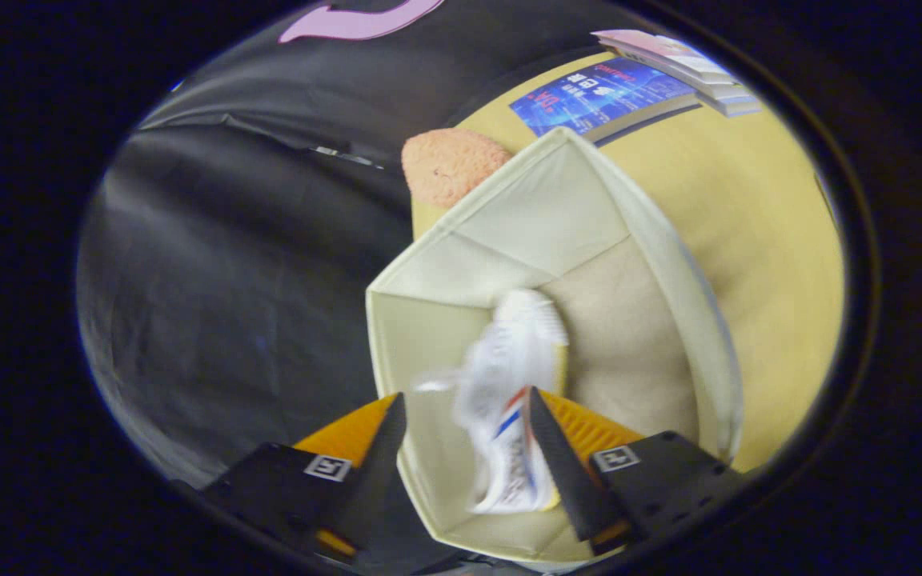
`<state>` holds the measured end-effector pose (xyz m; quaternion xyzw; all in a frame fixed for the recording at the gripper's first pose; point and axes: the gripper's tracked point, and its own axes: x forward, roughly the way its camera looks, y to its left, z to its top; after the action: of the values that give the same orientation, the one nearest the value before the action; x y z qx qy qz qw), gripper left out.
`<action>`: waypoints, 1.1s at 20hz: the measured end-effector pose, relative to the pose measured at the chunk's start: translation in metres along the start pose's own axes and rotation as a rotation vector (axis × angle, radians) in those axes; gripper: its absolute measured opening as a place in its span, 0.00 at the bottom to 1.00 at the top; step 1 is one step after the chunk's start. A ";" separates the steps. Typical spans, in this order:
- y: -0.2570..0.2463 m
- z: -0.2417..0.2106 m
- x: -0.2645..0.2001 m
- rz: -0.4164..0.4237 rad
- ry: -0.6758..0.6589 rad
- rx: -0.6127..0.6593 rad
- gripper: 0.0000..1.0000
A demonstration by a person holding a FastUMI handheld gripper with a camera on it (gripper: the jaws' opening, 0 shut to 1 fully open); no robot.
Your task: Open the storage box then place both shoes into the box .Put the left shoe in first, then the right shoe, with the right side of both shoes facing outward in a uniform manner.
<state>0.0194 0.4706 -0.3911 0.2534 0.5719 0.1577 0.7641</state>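
Gripper view, looking down over the claw (465,416) into the open storage box (653,240), a pale fabric box standing on a yellow worktop (773,240). One white shoe (509,392) with red and blue stripes lies inside the box, on its floor close to the near wall; it is blurred, so its facing cannot be told. The two fingers of the claw stand well apart; the right finger (561,464) lies just beside the shoe and may touch it, while the left finger (381,456) is clear of the shoe, outside the box wall, so the claw has hold of nothing. Beyond the box sit a round orange sponge-like thing (453,164), a blue booklet (601,96) and a stack of books (693,68).
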 end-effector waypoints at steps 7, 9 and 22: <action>0.026 0.028 -0.061 0.126 -0.086 -0.089 0.99; 0.022 0.037 -0.084 0.147 -0.108 -0.109 0.99; -0.143 0.087 -0.276 -0.042 -0.270 -0.355 0.99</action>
<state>0.0140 0.1891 -0.2342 0.1217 0.4329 0.2046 0.8695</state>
